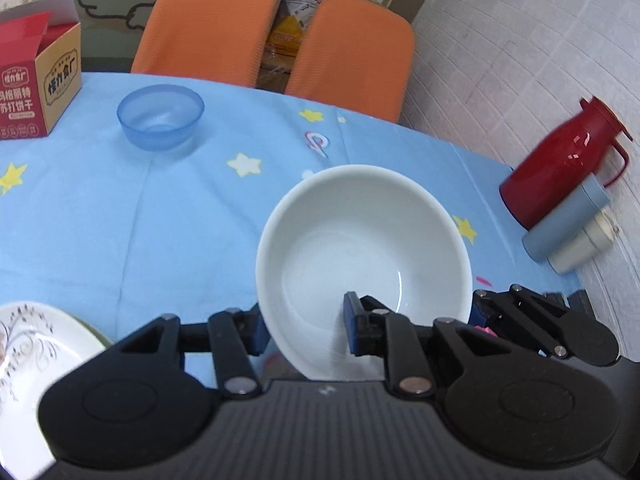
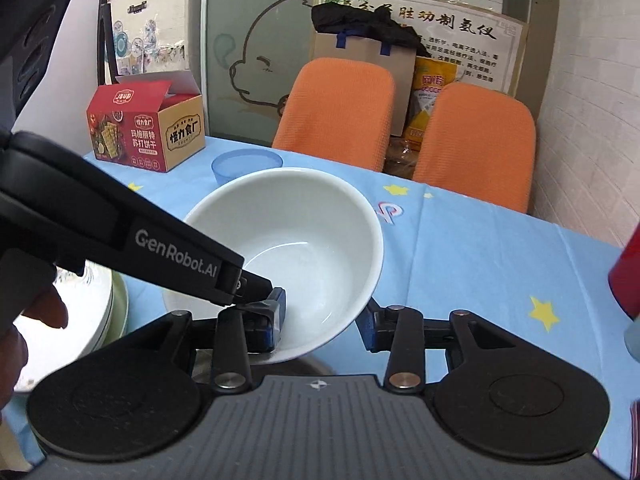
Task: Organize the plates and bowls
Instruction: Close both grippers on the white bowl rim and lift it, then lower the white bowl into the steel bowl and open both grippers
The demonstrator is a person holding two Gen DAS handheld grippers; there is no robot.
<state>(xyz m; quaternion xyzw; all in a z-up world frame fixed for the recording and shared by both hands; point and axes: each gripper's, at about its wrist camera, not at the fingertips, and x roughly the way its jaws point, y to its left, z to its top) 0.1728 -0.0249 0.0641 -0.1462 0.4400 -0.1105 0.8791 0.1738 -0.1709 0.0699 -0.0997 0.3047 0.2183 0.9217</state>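
The round white ceramic bowl (image 1: 362,256), tilted above the blue star-printed counter (image 1: 120,208), is gripped at its near rim by the left claw (image 1: 305,326) and straddled, apparently unpinched, by the right claw (image 2: 322,326).

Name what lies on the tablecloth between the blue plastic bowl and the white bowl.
Nothing: in the left wrist view, only bare star-printed tablecloth lies between the blue bowl and the white bowl.
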